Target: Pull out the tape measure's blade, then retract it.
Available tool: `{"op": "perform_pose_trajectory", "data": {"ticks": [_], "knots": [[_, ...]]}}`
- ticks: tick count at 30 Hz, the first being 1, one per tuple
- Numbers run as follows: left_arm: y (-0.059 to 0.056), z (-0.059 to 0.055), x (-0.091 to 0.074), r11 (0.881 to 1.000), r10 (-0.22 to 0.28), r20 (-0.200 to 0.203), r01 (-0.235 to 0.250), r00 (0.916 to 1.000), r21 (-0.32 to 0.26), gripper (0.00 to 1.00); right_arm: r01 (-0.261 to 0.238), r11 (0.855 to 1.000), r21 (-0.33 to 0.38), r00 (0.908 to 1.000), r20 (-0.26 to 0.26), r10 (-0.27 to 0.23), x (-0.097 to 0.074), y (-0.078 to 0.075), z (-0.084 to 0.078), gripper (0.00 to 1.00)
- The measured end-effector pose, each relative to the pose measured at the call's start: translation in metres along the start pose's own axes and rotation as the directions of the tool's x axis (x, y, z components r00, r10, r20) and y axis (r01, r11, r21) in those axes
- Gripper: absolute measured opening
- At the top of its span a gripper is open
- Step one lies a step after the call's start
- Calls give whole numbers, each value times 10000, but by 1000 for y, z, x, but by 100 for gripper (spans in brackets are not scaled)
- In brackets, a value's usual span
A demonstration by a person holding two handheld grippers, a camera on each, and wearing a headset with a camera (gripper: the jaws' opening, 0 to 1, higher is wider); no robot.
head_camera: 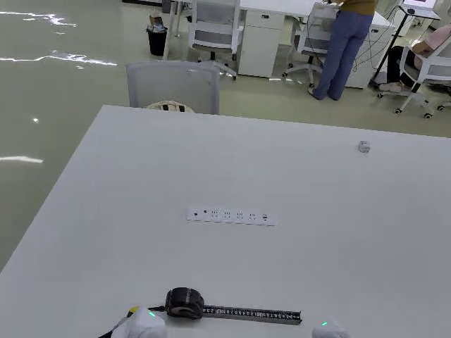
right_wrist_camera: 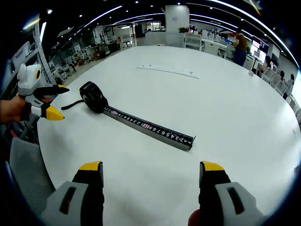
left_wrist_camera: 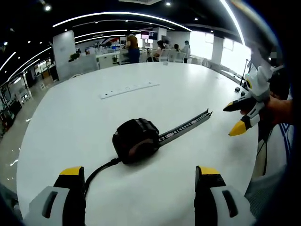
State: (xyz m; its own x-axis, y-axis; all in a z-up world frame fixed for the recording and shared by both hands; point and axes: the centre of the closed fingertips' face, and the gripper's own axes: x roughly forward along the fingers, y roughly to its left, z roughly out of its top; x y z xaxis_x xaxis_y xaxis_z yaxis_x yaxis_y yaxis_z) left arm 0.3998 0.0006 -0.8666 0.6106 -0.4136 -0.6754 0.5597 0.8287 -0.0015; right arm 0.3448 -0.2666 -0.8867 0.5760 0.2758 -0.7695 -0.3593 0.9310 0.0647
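The left gripper [left_wrist_camera: 139, 172] is held open just behind the tape measure [head_camera: 184, 303], likely so its case can be steadied. It lies on the table [head_camera: 282, 176], with the blade [head_camera: 254, 314] extended rightward toward the open right gripper [right_wrist_camera: 153, 167], well placed for retracting.

The left tool [left_wrist_camera: 139, 171] and right tool [right_wrist_camera: 151, 166] have white-grey bodies, black yellow-tipped jaws.

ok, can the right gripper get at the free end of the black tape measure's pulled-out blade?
Likely yes: right gripper, jaws open, faces the blade's free end lying on the white table, nothing between.
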Motion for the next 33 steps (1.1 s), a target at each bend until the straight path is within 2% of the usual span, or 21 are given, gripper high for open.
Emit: {"op": "perform_pose_trajectory", "data": {"ticks": [6,15,23,33], "knots": [[1,-3,-11,9994,222,47,-221,9997,-263,96,16,9998,201,10000,97,-18,-6,8,-2,88],[6,-7,-25,9964,550,157,-538,9984,-662,100,30,9996,270,9999,-98,-27,-13,18,-9,92],[5,-15,-38,9877,784,187,-751,9967,-1369,100,107,9982,594,9999,-11,-106,-23,24,-8,95],[-2,-27,-48,9889,656,-26,-654,9978,-1333,100,85,9972,743,10000,-8,-85,-36,35,-13,99]]}}
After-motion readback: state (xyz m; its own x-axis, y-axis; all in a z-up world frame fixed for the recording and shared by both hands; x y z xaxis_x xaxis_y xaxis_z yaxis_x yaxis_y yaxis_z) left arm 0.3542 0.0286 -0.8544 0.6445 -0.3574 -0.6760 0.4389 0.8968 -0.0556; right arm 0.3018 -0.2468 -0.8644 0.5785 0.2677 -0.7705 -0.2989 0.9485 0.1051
